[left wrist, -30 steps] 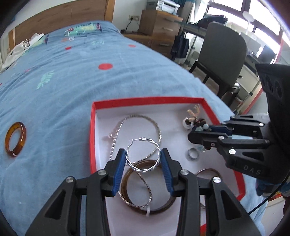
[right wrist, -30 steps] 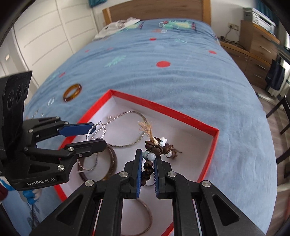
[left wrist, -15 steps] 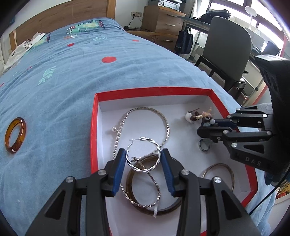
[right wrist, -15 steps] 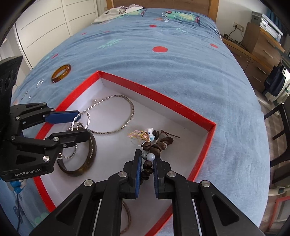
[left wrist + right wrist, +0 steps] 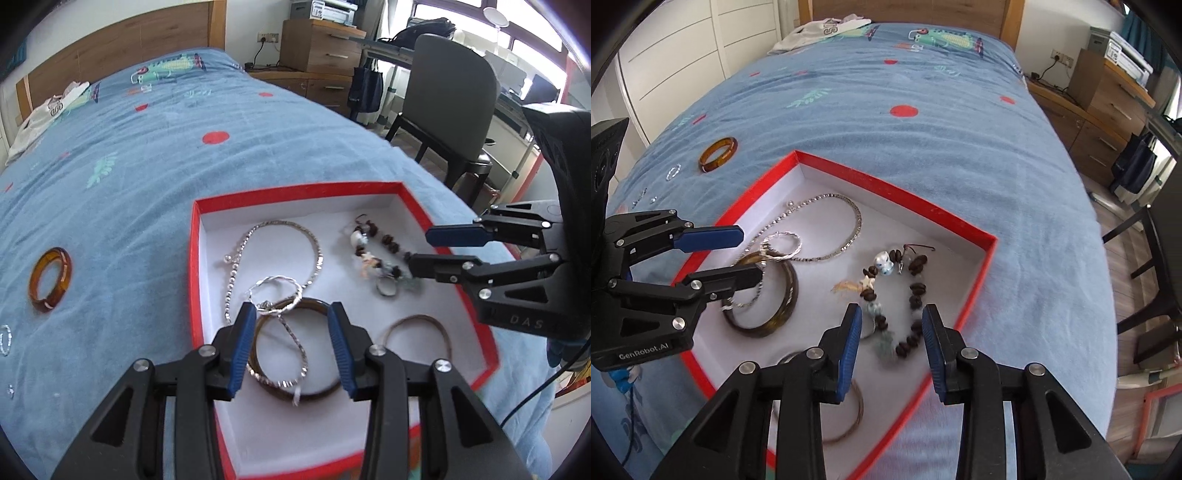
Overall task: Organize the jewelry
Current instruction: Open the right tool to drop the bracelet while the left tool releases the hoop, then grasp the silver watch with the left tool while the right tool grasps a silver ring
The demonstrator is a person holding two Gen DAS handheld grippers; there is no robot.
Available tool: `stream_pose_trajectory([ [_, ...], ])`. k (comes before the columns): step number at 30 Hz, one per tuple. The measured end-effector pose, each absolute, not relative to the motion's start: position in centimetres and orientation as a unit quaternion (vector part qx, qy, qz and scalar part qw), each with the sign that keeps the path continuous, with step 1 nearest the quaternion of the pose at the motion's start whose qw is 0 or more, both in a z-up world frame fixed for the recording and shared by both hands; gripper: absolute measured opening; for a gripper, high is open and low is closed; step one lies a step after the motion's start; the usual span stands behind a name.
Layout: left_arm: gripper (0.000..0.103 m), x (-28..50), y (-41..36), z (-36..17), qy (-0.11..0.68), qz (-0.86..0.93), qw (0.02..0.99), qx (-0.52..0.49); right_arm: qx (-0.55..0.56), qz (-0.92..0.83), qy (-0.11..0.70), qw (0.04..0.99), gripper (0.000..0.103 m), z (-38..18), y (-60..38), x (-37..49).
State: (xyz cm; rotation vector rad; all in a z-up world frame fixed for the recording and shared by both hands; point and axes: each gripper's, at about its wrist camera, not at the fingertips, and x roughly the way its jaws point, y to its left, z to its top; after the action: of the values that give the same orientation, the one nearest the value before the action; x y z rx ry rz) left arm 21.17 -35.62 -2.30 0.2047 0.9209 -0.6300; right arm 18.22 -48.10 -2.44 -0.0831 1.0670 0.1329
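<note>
Red-rimmed box (image 5: 897, 192) holds beaded bracelet (image 5: 908, 291); left claw (image 5: 291, 332) and right claw (image 5: 892, 330) gape empty.

Left gripper (image 5: 291, 332) jaws spread wide, right gripper (image 5: 892, 332) jaws likewise apart

A bed with a blue patterned cover (image 5: 923, 155) carries a shallow red cardboard box with a white inside (image 5: 897, 194) near its foot. Beside the box on the cover lie a translucent amber bangle (image 5: 718, 154) and a small silver ring (image 5: 673, 172). A pale folded garment (image 5: 820, 27) rests near the wooden headboard (image 5: 905, 11).
</note>
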Motion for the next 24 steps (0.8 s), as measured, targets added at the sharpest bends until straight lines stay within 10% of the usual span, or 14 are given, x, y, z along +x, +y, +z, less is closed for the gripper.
stream_pose_trajectory([
  [24, 0.05, 10.3, -21.8, 7.8, 0.371, -0.222, 0.899, 0.073, -0.015, 0.07, 0.45, 0.89, 0.043, 6.5, -39.0, 6.8],
])
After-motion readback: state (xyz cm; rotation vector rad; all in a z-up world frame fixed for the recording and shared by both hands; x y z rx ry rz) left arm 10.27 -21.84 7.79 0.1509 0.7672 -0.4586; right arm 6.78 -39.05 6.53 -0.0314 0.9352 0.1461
